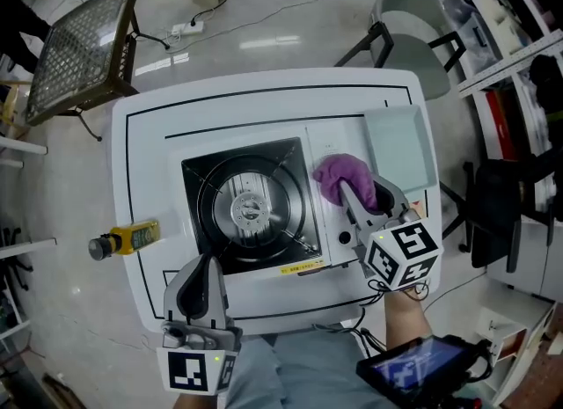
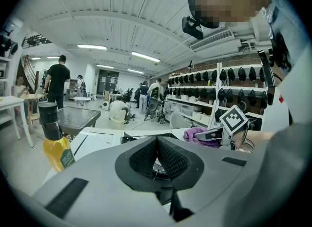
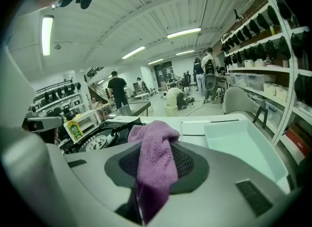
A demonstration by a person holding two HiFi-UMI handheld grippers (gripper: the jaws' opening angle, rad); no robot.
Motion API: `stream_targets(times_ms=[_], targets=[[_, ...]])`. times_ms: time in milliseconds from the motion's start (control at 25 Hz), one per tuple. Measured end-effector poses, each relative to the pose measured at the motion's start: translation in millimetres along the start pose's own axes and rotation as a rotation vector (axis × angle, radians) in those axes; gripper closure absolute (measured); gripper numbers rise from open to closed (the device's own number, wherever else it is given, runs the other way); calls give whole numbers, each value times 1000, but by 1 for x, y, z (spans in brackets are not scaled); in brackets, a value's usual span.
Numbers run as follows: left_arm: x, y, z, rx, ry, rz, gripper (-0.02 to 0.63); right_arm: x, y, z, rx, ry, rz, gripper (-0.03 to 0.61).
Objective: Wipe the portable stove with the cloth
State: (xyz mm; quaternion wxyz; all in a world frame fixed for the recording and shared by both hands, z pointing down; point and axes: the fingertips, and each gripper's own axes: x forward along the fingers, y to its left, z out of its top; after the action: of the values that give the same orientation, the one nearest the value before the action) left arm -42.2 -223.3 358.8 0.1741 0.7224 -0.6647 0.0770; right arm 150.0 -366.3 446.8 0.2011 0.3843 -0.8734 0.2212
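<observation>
Nearest the head camera is the left gripper [image 1: 208, 264], its marker cube [image 1: 198, 370] cut off by the bottom edge; its jaws are clenched together with nothing between them; the tips hang over the near left corner of the stove [image 1: 264, 163] and hide that corner, so I cannot tell whether they touch it. Just right of it, a screen [image 1: 422, 368] at the person's wrist is also cut by the frame.

On the right side of the stove, the right gripper [image 1: 352, 194] is grasping the purple cloth [image 1: 334, 174]; the cloth lies bunched on the stove's white side panel, beside the black burner top; in the right gripper view it drapes between the jaws [image 3: 156, 157] and covers the line where the pads meet, its tail hanging down out of sight. That gripper's own cube hides the panel's near right corner; a small dark knob [image 1: 345, 238] just shows beside the jaws.

Right of the stove and a little beyond it sits a pale tray [image 1: 400, 148], part of its near edge hidden by the gripper; left of the stove a yellow bottle [image 1: 132, 237] stands at the edge of the white table [image 1: 264, 99], upright in the left gripper view [image 2: 52, 138]. Beyond the stove, past the table, a chair [image 1: 413, 20] is partly cut off; the people in the room are too small to make out.
</observation>
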Motion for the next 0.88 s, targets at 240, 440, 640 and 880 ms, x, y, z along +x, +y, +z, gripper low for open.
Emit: stream_targets(times_ms=[240, 440, 640, 880], targets=[[4, 15, 1, -15, 13, 17, 595, 21, -8, 17, -4, 6, 3, 453], [2, 32, 0, -24, 9, 37, 595, 44, -12, 28, -38, 38, 0, 453], [-7, 54, 2, -24, 2, 54, 595, 69, -13, 42, -98, 90, -21, 453], [-13, 64, 22, -78, -76, 38, 595, 93, -11, 61, -164, 143, -46, 453]])
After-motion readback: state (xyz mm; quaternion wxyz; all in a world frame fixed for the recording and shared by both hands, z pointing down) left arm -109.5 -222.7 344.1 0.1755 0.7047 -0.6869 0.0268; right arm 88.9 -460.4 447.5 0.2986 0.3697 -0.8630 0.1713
